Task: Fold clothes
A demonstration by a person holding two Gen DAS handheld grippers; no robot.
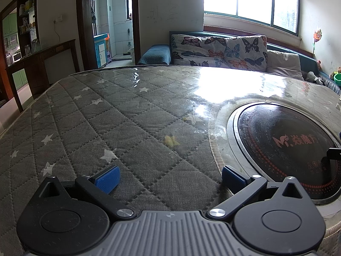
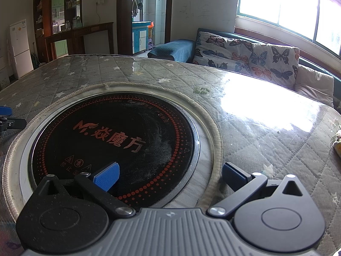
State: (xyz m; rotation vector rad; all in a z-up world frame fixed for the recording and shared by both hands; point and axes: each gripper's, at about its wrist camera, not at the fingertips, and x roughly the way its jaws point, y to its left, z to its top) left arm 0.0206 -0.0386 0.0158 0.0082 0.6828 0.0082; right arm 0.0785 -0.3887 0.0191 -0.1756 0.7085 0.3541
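Note:
No garment lies in plain view. A bit of yellowish cloth point(image 2: 337, 141) peeks in at the right edge of the right wrist view; I cannot tell what it is. My left gripper point(image 1: 169, 180) is open and empty, low over the grey quilted star-pattern table cover point(image 1: 119, 115). My right gripper point(image 2: 169, 176) is open and empty, low over the round black induction cooktop point(image 2: 119, 136) set in the table. The left gripper's blue tip shows at the left edge of the right wrist view point(image 2: 5, 110).
The cooktop point(image 1: 283, 147) sits right of my left gripper. A clear plastic sheet covers the quilted cover. A sofa with butterfly cushions point(image 1: 219, 51) stands behind the table under a bright window. A dark wooden console point(image 1: 42, 57) and a doorway are at the left.

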